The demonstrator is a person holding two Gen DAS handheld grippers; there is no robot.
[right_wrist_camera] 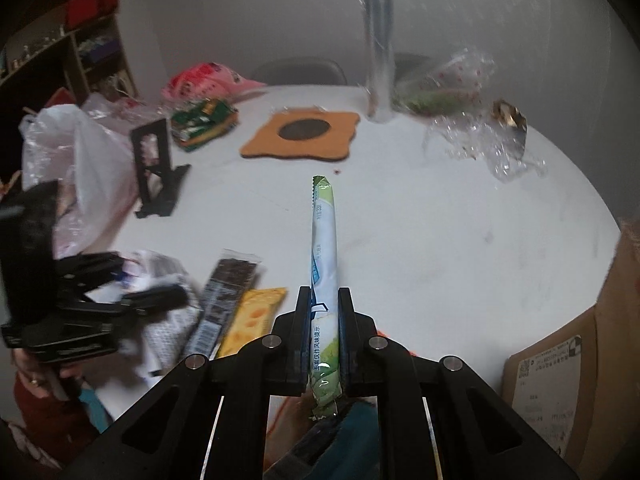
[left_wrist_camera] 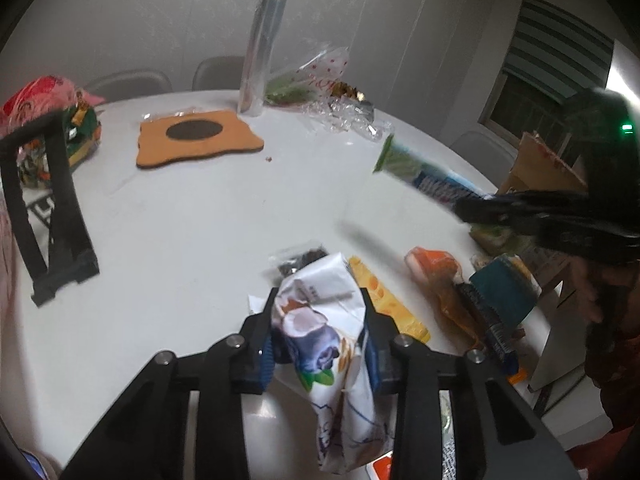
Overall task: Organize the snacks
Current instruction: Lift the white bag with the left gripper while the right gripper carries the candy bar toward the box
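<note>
A crumpled white snack packet printed with a blueberry and coconut picture (left_wrist_camera: 320, 344) is being clamped between the pads of the left gripper (left_wrist_camera: 320, 320), low over the round white table (left_wrist_camera: 200, 220). At eleven o'clock from it, an orange felt mat with a dark oval centre (left_wrist_camera: 198, 136) is lying flat, and at nine o'clock a black open-frame stand (left_wrist_camera: 48, 216) is standing upright. Just beside the packet at three o'clock, a yellow cheese-patterned flat wrapper (left_wrist_camera: 394, 308) and an orange pouch (left_wrist_camera: 436, 268) are lying among other snacks that are still loose on the table.

Farther right, a long slim green-and-white stick packet (right_wrist_camera: 324, 248) is being pinched by its lower end in the narrowly closed right gripper (right_wrist_camera: 324, 328), clear of the tabletop and pointing to twelve o'clock. A brown cardboard box with a shipping label (right_wrist_camera: 560, 380) is waiting at four o'clock, and it is judged the likely destination.

For the step to be done well, the stick packet should be kept gripped near its end and lowered lengthwise into the box, while the crumpled packet should be held firmly but not crushed further.
</note>
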